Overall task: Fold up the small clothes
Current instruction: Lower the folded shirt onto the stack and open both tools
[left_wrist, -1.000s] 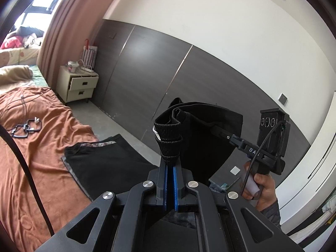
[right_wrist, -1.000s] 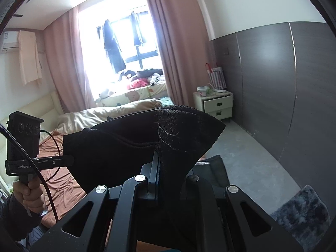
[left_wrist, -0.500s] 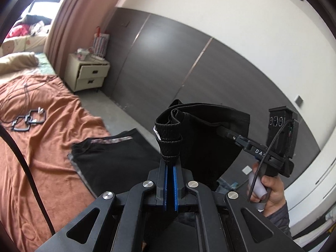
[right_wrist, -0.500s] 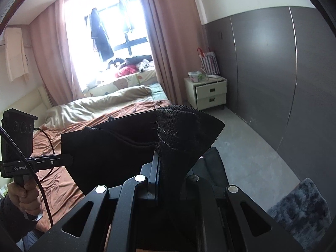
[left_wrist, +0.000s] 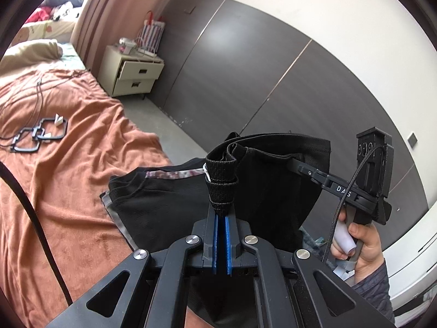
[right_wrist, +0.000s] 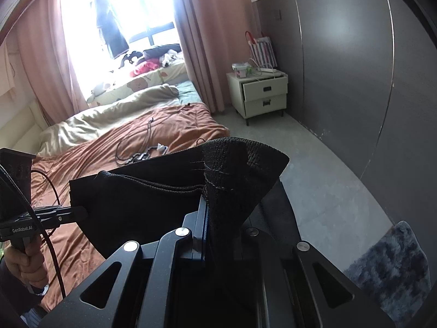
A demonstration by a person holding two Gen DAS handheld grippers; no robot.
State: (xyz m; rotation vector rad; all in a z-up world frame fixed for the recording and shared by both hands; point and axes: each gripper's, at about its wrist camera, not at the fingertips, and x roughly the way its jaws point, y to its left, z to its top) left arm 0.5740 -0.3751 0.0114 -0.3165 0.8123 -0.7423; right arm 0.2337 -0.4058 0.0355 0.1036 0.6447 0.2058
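A small black garment (left_wrist: 273, 186) hangs in the air, stretched between both grippers by its elastic waistband. My left gripper (left_wrist: 221, 213) is shut on one bunched end of the band. My right gripper (right_wrist: 218, 205) is shut on the other end, and it also shows in the left wrist view (left_wrist: 293, 161) gripping the cloth's edge. The garment (right_wrist: 142, 199) spreads leftward in the right wrist view to the left gripper's tips (right_wrist: 82, 213). A second black garment (left_wrist: 153, 202) with a patterned trim lies flat on the orange blanket (left_wrist: 68, 191) below.
Black cables and frames (left_wrist: 41, 134) lie on the blanket further up the bed. A cream nightstand (left_wrist: 131, 73) stands by the dark wall panels (left_wrist: 245, 76). A grey rug (right_wrist: 390, 268) lies on the floor to the right. Pillows and clothes pile by the window (right_wrist: 153, 65).
Both grippers, still holding the garment taut, have tilted downward and lowered toward the bed. More of the blanket and the lying garment now shows.
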